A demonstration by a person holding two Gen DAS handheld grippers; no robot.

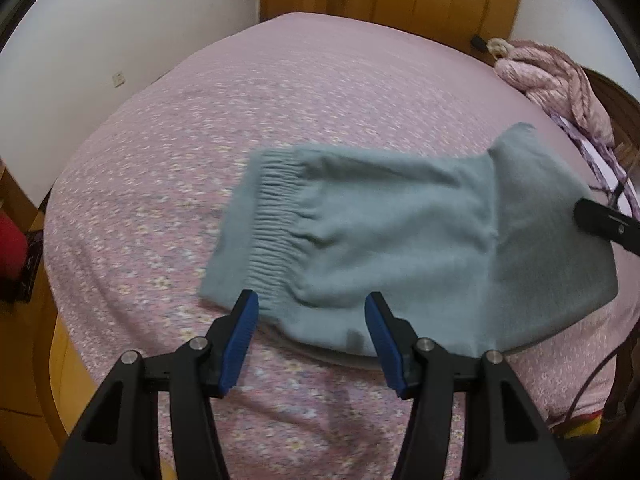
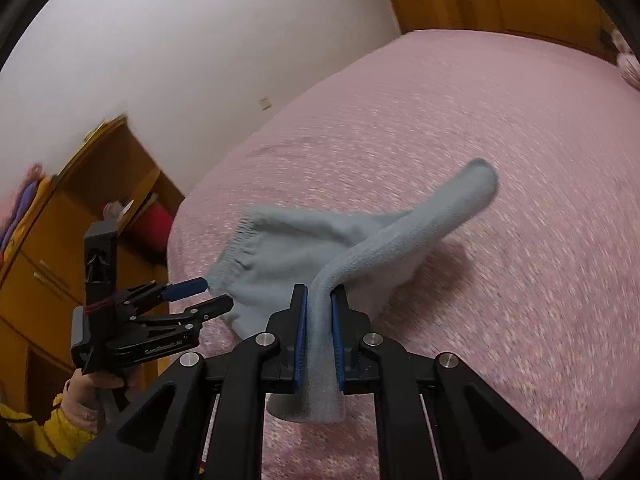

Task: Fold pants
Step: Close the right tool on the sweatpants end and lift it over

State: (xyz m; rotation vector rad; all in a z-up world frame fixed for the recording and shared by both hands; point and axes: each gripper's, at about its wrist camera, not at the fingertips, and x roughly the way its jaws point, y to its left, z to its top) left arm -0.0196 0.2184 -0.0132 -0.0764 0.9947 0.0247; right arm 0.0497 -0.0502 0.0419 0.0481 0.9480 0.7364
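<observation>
Left wrist view: grey-blue pants (image 1: 380, 240) lie on pink bed (image 1: 200, 128), waistband left; left gripper (image 1: 312, 340) spread apart over their near edge, gripping nothing. Right wrist view: right gripper (image 2: 319, 336) clamped on a lifted pant leg; the left gripper's fingers (image 2: 188, 289) parted beside waistband.

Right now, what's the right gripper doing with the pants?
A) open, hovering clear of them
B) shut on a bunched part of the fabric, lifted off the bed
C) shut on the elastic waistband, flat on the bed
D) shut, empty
B: in the right wrist view the right gripper has its blue pads pressed on a bunched strip of the grey-blue pants, which rises off the pink bed; the left gripper stands open by the waistband.
</observation>
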